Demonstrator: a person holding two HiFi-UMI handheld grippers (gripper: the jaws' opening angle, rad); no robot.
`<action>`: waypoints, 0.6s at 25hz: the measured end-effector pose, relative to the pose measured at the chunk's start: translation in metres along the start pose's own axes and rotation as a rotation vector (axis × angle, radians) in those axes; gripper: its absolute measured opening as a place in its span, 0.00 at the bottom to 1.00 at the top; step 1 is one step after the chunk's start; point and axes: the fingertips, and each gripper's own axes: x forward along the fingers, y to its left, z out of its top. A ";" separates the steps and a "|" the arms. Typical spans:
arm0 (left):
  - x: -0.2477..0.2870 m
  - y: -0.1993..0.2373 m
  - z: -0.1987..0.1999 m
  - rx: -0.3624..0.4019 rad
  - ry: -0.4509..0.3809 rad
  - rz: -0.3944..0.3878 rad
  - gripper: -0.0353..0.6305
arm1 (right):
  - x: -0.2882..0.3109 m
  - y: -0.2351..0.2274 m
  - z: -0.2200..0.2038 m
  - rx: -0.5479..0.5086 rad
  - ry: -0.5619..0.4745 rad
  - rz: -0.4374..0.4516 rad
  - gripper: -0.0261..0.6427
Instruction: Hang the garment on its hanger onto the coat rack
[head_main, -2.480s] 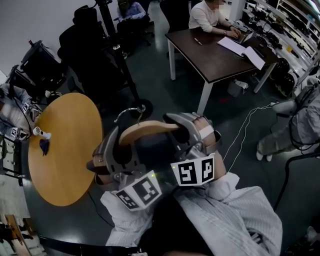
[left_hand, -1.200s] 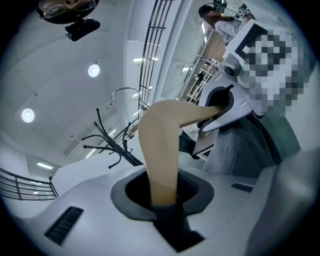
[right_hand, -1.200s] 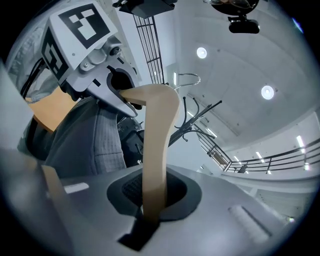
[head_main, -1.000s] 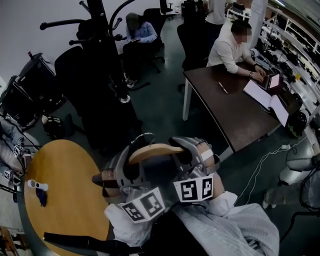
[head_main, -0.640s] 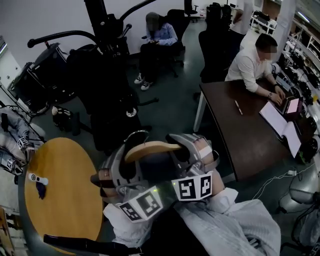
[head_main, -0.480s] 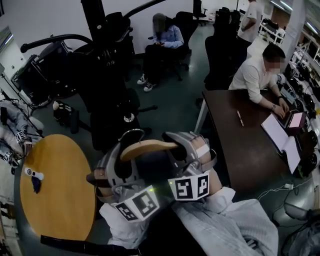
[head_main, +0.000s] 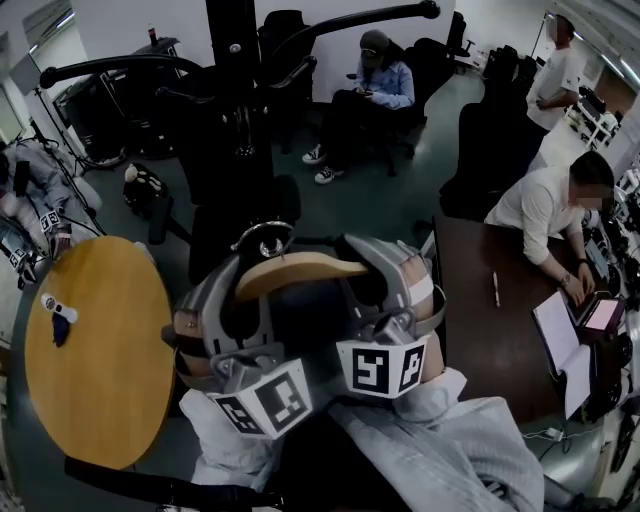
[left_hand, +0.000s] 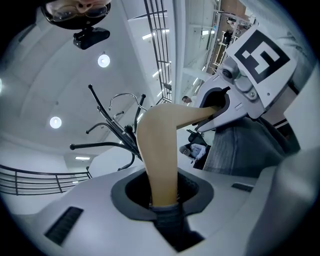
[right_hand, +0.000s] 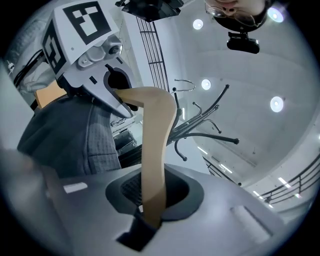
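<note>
A curved wooden hanger (head_main: 298, 268) with a metal hook (head_main: 262, 236) carries a dark grey garment (head_main: 315, 335) that drapes down between my hands. My left gripper (head_main: 238, 290) is shut on the hanger's left arm, which runs between its jaws (left_hand: 162, 165). My right gripper (head_main: 368, 272) holds the right arm (right_hand: 152, 150); its jaws are opening with the wood still between them. The black coat rack (head_main: 233, 70) stands just beyond the hook, with its curved arms (head_main: 110, 68) spreading out above.
A round wooden table (head_main: 95, 370) with a small marker (head_main: 57, 308) is at my left. A dark desk (head_main: 490, 335) with a seated person (head_main: 545, 215) lies to the right. Another person (head_main: 375, 85) sits behind the rack, among black chairs.
The coat rack has come nearer and now fills the top of the head view. The hanger, still held by both grippers, sits closer to its pole. The table has slid left.
</note>
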 end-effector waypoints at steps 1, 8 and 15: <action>0.007 0.003 -0.001 0.001 -0.003 0.003 0.17 | 0.007 -0.003 0.000 -0.003 -0.004 -0.005 0.11; 0.065 0.040 -0.014 0.026 -0.049 0.037 0.17 | 0.074 -0.025 0.006 -0.013 -0.036 -0.067 0.12; 0.127 0.039 -0.040 0.025 -0.048 0.004 0.17 | 0.134 -0.021 -0.021 0.013 -0.019 -0.047 0.12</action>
